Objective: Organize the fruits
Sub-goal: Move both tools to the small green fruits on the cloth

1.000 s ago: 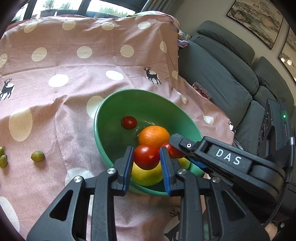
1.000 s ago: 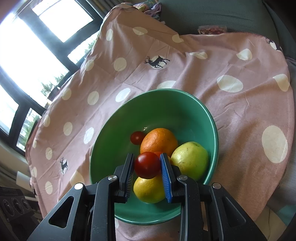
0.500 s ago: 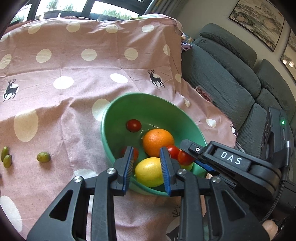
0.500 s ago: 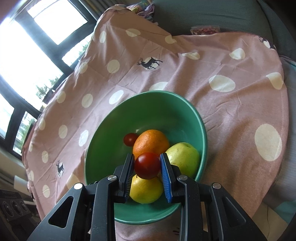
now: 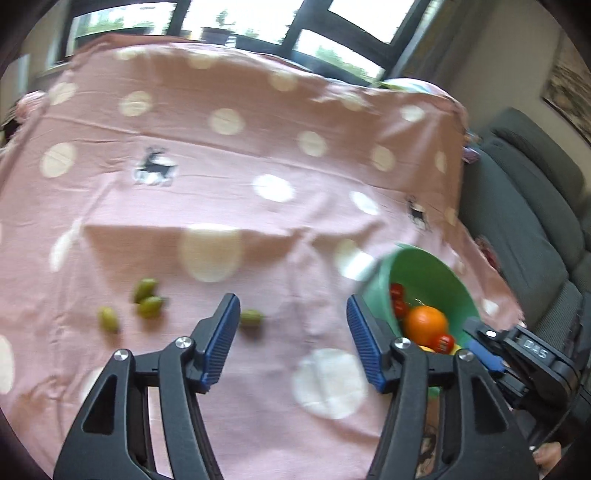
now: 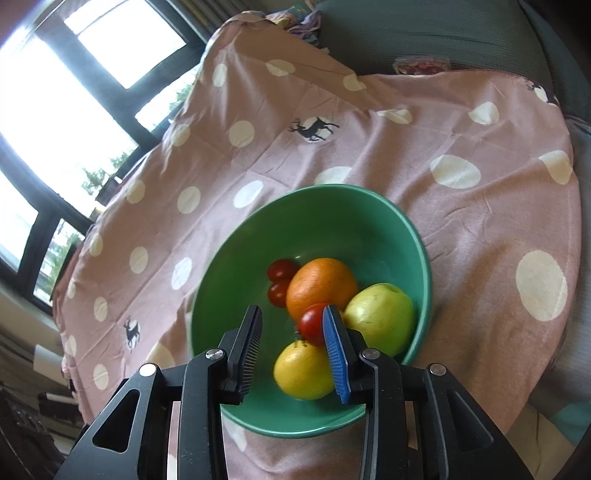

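Observation:
A green bowl (image 6: 332, 189) stands on the pink dotted cloth (image 6: 480, 122) and holds an orange (image 6: 321, 284), a green apple (image 6: 380, 317), a lemon (image 6: 303, 369) and two small tomatoes (image 6: 280, 269). My right gripper (image 6: 291, 314) hangs over the bowl with its jaws opening. A third tomato (image 6: 312, 325) leans on the blue right pad, and the left pad stands apart from it. My left gripper (image 5: 291, 325) is over the cloth left of the bowl (image 5: 424, 266), its jaws opening with nothing between them. Several small green fruits (image 5: 147, 306) lie on the cloth, one (image 5: 251, 317) just inside the left finger.
A grey sofa (image 5: 535, 221) borders the cloth on the right, with a small packet (image 6: 421, 66) on its seat. Windows (image 5: 236, 22) run along the far side. The cloth (image 5: 221, 184) stretches wide beyond the green fruits.
My left gripper dropped its tomato into the bowl, then swung left toward the small green fruits and opened wide. The right gripper's jaws parted, and its tomato is no longer squeezed.

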Demonstrator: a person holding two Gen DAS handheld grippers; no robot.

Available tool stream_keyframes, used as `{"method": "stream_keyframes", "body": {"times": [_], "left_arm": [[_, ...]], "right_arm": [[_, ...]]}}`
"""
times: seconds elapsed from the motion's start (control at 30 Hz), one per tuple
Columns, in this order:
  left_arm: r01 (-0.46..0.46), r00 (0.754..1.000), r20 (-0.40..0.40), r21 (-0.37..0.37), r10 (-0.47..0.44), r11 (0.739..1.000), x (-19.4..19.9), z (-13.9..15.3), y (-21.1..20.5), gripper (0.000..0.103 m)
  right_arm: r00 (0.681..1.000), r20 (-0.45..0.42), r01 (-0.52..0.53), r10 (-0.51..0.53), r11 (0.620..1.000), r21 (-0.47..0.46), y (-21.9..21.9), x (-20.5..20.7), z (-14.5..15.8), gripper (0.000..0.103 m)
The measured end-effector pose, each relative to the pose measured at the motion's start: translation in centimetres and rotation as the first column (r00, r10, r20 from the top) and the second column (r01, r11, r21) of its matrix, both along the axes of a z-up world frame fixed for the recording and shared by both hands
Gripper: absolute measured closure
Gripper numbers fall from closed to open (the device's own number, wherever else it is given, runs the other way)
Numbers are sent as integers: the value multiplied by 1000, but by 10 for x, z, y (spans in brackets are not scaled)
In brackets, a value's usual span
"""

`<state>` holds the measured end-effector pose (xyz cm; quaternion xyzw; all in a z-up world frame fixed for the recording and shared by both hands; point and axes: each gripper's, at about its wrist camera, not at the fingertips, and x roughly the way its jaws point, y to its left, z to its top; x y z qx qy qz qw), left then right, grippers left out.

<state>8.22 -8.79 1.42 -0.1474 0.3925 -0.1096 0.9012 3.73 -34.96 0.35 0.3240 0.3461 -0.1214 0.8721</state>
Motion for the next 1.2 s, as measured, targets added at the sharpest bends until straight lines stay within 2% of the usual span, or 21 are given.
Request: {"method": "stream_keyframes", "body": {"times": [0.13, 0.23, 0.4, 0.67, 0.8, 0.87, 1.03, 1.2], "left_arm": [[-145, 989, -29, 20, 146, 989, 1, -2, 40, 40], [-238, 970, -49, 40, 240, 970, 0, -5, 67, 37], [-323, 941, -93, 49, 327, 945, -2, -13, 97, 37], [-354, 918, -164, 78, 362, 932, 2, -32, 116, 39], [-367, 907, -183, 93, 379, 925, 6, -39, 123, 45], [-358, 911, -190, 78, 367, 930, 6, -42, 125, 49], [-341, 914, -224, 32, 339, 940, 11, -48, 122, 55], [-309, 918, -253, 19, 304, 951, 18, -57, 113, 62]], "right_arm": [[999, 11, -52, 53, 998, -37, 23, 6, 9, 64], [993, 28, -111, 113, 992, -56, 44, 12, 16, 64], [967, 44, -249, 251, 967, -56, 88, 27, 19, 63], [903, -22, -429, 428, 903, -23, 150, 58, -4, 63], [893, -89, -446, 442, 894, -36, 167, 72, -21, 63], [887, -129, -453, 444, 890, -53, 173, 79, -31, 63], [865, -196, -475, 461, 880, -25, 181, 96, -57, 63], [866, -223, -469, 448, 882, -45, 182, 103, -66, 63]]}}
